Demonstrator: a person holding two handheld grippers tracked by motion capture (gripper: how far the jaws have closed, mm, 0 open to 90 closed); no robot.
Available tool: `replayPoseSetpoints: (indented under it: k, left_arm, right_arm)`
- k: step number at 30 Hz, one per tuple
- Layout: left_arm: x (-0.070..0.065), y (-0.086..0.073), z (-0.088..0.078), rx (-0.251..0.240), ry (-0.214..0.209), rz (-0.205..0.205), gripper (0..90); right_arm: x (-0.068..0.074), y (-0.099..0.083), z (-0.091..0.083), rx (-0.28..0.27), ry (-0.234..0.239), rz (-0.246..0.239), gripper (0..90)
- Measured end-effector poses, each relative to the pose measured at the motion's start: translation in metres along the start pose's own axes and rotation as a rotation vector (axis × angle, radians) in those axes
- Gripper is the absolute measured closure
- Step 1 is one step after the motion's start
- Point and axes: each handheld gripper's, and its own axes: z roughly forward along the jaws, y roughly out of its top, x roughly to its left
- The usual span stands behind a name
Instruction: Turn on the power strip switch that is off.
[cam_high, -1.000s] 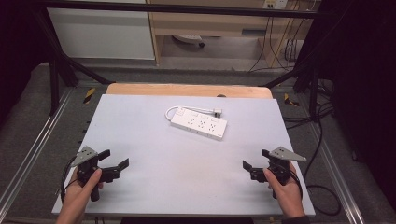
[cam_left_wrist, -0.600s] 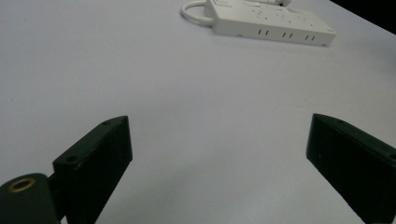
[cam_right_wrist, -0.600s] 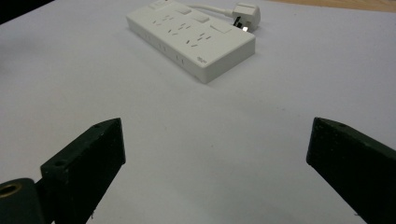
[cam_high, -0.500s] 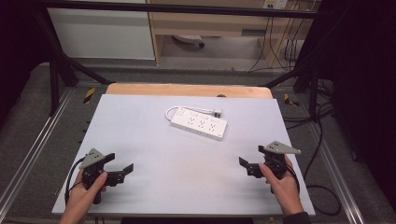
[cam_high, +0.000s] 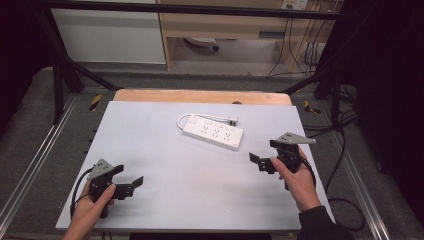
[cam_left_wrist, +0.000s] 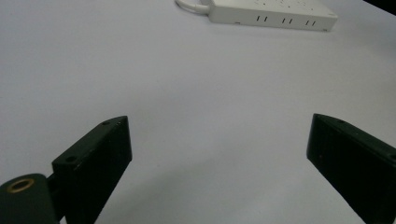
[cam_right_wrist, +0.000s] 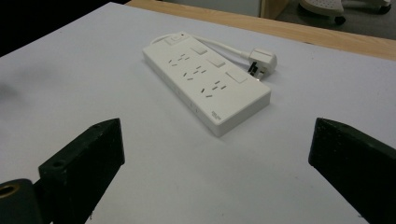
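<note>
White table: both tools wide open, empty, near power strip.

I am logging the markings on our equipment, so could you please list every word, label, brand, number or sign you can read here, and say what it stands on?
No text here can be read.
Power strip: a small grey mark near the end by the right gripper, too small and blurred to read.
Power strip's plug: no marking visible.
White table: no writing on it.
Left gripper: plain black jaws, no label.
</note>
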Motion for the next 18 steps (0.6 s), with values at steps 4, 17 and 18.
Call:
replayPoseSetpoints:
  k: [4,17,18]
  left_arm:
    - [-0.001,0.0,-0.001,-0.005,-0.002,0.005,6.7]
    - [-0.002,0.0,0.003,0.012,-0.021,0.02,6.6]
    - [-0.003,0.0,0.003,0.011,-0.025,0.02,6.7]
  right_arm:
    - [-0.001,0.012,0.01,0.005,-0.029,-0.028,4.7]
    - [-0.008,0.04,0.048,0.012,-0.047,-0.021,5.4]
    - [-0.011,0.044,0.052,0.01,-0.053,-0.012,5.8]
